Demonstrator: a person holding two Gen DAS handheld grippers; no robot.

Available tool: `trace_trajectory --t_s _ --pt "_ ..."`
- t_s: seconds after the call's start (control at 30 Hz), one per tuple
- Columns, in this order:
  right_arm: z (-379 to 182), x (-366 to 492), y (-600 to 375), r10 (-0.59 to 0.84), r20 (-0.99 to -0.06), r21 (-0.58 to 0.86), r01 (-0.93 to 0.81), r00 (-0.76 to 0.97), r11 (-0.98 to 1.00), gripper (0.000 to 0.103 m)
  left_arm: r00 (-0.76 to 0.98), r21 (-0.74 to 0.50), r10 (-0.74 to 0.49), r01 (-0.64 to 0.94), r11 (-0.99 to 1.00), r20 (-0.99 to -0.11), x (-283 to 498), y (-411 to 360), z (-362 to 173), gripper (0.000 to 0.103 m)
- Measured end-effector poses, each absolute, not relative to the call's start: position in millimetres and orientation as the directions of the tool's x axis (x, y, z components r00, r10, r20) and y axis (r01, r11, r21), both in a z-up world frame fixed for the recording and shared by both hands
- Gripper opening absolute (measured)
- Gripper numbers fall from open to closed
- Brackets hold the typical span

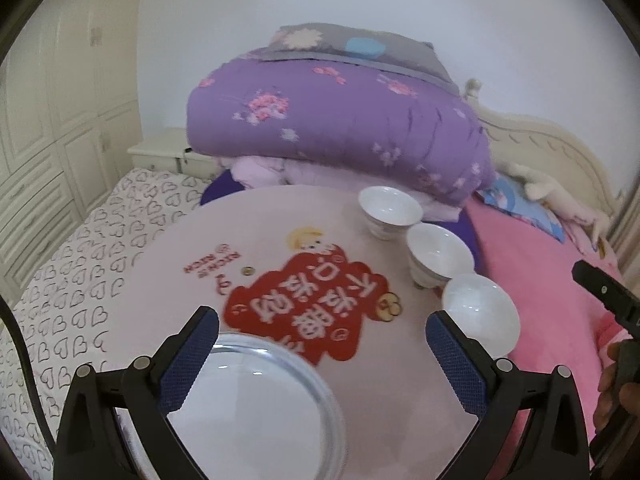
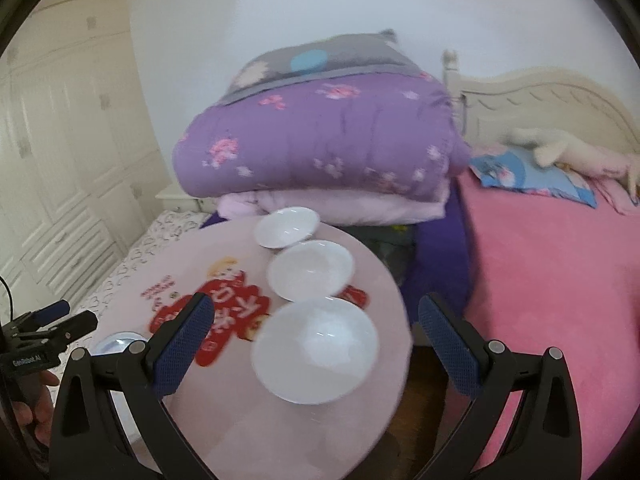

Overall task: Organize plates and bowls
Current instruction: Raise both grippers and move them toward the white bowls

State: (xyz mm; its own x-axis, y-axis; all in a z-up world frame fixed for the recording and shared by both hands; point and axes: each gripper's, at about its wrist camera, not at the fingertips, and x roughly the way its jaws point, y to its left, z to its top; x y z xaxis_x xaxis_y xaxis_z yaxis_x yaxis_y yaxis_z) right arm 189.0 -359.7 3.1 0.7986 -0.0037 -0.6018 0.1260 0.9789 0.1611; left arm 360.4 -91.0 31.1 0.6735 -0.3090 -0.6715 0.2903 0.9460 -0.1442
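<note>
Bowls stand in a row of three along the right edge of the round pink table (image 2: 304, 420): the far bowl (image 2: 287, 227) by the back rim, the middle bowl (image 2: 311, 269) just beside it, and the near bowl (image 2: 316, 346) close to the rim where the tabletop falls away toward the pink blanket (image 2: 552, 280). In the left wrist view the three look to be touching or nearly so; the blur does not settle it. A clear glass plate (image 1: 256, 412) lies at the near left part of the table, under the left tool (image 1: 322, 330), whose two blue-padded fingers are spread wide and hold nothing. The right tool (image 2: 312, 314) is likewise spread wide with nothing between its fingers; they flank the near bowl without touching it. The middle of the table, with its red printed picture (image 1: 304, 308), is bare, giving open surface between plate and bowls. Behind the table a folded purple quilt (image 1: 344, 120) is stacked close against the back rim, beside the far bowl. A heart-patterned sheet (image 1: 80, 280) lies to the left, and a cream wardrobe (image 2: 60, 140) beyond.
</note>
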Motion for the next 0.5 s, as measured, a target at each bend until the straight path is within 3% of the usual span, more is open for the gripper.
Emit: trace_trajectory --t_s 0.5 --pt "-83 239 -406 0.120 -0.809 0.270 0.184 0.575 0.945 0.103 0.420 -0.271 -0.440 0.403 0.874 -0.794 441 -186 -33 0.094"
